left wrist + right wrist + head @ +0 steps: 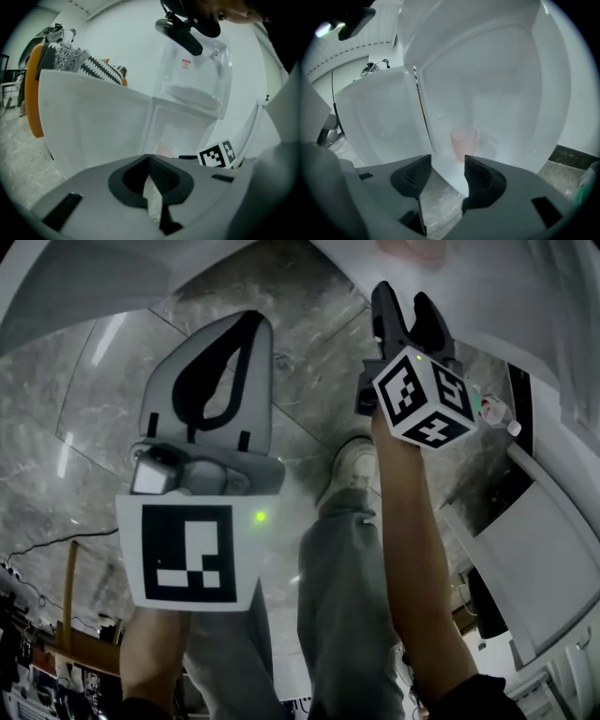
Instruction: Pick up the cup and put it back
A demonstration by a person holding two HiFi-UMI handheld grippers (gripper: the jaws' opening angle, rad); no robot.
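"Right gripper view shows the pink cup (464, 143) near the middle, standing up straight inside the white box (501, 79)," says Ana.

"Where is the right gripper (447, 161)?" asks Ben.

"Just under the cup in the frame. Its jaws are apart and hold nothing. The cup is straight ahead, a little to the right."

"And the left gripper (149, 158)?"

"Squeezed together, with nothing in it. The right one looks nearer to the cup."

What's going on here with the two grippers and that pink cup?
A person holds a gripper in each hand before an open white cabinet. The right gripper points at the pink cup standing inside, jaws apart and empty, short of it. The left gripper is shut and holds nothing.
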